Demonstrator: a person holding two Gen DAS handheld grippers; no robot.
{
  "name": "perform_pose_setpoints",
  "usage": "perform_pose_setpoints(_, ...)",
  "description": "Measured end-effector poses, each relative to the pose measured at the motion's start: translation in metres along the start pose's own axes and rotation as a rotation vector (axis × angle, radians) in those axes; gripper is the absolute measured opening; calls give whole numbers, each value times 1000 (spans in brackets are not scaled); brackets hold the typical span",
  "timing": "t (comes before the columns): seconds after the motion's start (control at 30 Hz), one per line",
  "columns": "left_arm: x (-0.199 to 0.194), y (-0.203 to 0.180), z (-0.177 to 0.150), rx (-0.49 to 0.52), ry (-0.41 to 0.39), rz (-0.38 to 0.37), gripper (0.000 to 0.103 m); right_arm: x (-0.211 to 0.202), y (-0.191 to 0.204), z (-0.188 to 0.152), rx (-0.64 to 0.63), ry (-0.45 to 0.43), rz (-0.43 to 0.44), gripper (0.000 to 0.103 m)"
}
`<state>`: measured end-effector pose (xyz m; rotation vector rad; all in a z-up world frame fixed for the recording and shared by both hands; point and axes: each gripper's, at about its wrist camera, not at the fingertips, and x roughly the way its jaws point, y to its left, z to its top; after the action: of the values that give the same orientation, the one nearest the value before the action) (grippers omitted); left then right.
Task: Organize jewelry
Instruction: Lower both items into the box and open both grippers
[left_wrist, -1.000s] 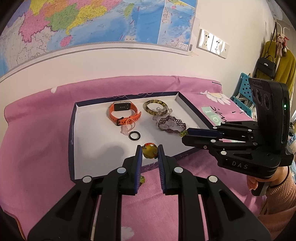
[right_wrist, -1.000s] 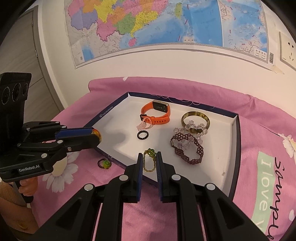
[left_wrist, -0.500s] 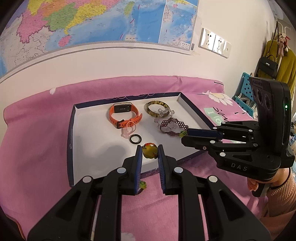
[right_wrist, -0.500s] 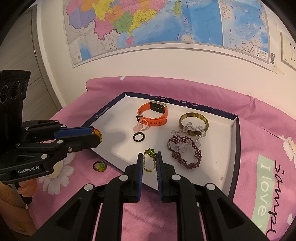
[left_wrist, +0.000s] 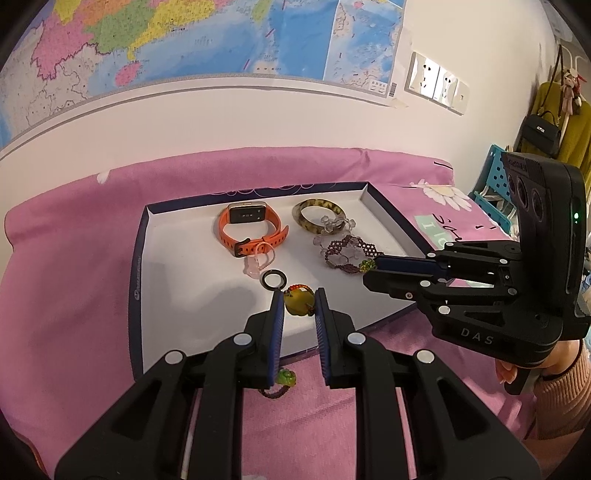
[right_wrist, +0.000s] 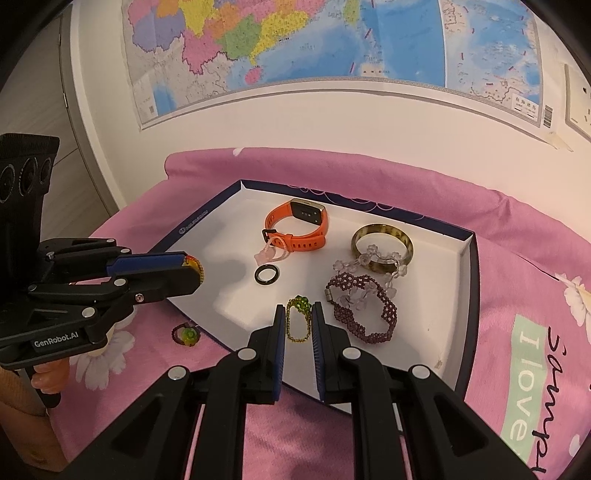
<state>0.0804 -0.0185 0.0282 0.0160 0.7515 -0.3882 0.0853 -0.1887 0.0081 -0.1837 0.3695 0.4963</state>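
Tray (left_wrist: 192, 306) lies just ahead and below both grippers: left gripper (left_wrist: 299, 301) pinches a yellow bead ring (left_wrist: 297, 301), right gripper (right_wrist: 298, 317) a green chain ring (right_wrist: 297, 319) (hanging lengthwise), both over its near edge.

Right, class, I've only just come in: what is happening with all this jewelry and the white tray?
A person is sorting jewelry into a white tray on a pink cloth. The left gripper is shut on a yellow bead piece over the tray; the right gripper is shut on a green beaded ring. An orange watch, bangle, black ring and purple bracelet already lie inside. Another green ring lies on the cloth.
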Motion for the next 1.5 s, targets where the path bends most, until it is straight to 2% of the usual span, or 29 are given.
perform_pose_setpoints(1.5, 39, 10, 5, -46, 60, 35, 17, 27, -14, 4, 19, 59, -23, 12)
